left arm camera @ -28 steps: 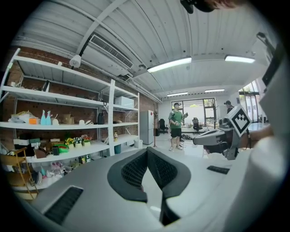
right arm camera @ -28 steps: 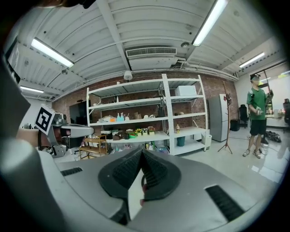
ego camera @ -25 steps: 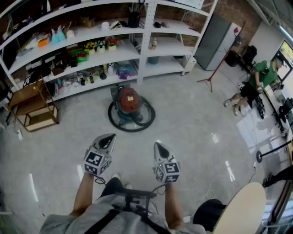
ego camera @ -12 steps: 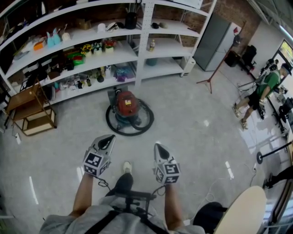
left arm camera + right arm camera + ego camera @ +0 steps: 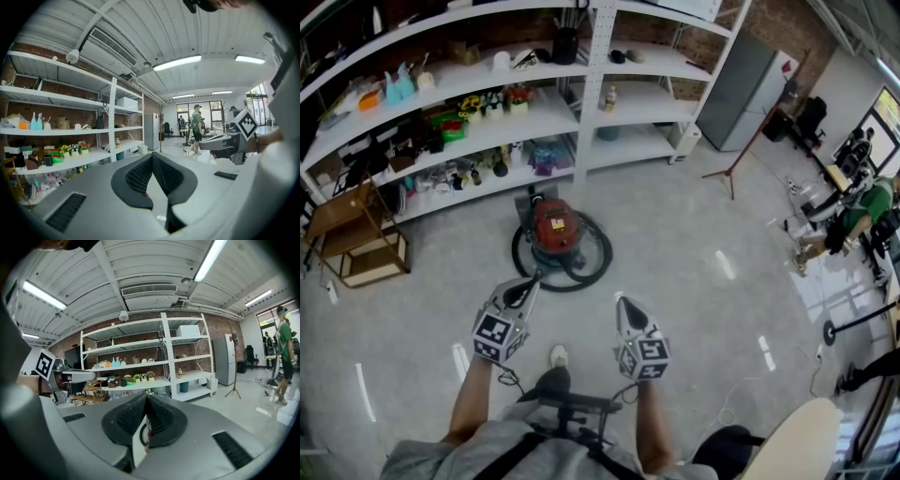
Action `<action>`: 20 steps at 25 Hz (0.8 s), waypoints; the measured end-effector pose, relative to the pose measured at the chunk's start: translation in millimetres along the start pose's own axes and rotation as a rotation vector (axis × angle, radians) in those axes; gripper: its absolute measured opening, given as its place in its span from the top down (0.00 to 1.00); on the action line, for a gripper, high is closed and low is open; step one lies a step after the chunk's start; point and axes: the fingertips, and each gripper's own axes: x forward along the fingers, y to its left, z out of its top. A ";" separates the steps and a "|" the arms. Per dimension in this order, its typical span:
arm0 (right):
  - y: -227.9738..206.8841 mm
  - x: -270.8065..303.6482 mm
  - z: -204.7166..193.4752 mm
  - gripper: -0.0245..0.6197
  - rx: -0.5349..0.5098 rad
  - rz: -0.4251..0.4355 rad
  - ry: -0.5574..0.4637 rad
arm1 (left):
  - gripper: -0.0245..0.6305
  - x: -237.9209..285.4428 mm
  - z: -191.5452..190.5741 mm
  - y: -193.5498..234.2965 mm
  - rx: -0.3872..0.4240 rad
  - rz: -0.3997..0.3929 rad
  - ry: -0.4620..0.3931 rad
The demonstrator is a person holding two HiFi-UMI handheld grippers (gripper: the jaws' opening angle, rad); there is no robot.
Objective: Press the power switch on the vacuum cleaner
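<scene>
- Vacuum cleaner [image 5: 555, 228], red on top, stands on the pale floor [image 5: 694, 281] ahead of me, just in front of the white shelving [image 5: 592, 89].
- A black hose [image 5: 598, 265] lies in a ring around its body on the floor.
- My left hand-held gripper [image 5: 524, 286] has its jaws brought together, with nothing between them; its own view shows the dark ribbed pads [image 5: 140, 176] meeting at the tips.
- My right hand-held gripper [image 5: 626, 303] is likewise closed and empty, pads [image 5: 161, 420] touching at the point.
- Both hand-held grippers are held out side by side over bare floor, pointing towards the vacuum cleaner but well apart from it; the left tip is the nearer of the two to the hose ring.
- From the left gripper view, the right one shows at the far right with its marker cube [image 5: 245, 123]; from the right gripper view, the left one's cube [image 5: 44, 364] shows at the far left.
- One of my shoes [image 5: 557, 356] shows on the floor between my forearms.
- The shelving carries bottles, small flowers and other clutter too small to name.
- A low wooden rack [image 5: 358, 234] stands at the shelving's left end, and a tall grey cabinet [image 5: 741, 89] at its right.
- A person in a green top [image 5: 862, 208] is far off to my right.
</scene>
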 end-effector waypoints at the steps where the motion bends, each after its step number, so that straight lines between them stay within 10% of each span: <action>1: -4.5 7.6 2.6 0.94 -0.002 -0.001 0.000 | 0.95 7.8 1.5 4.4 -0.003 0.000 -0.001; 20: -52.5 143.2 53.9 0.94 -0.035 0.033 0.015 | 0.95 119.7 20.9 96.8 -0.033 0.034 0.003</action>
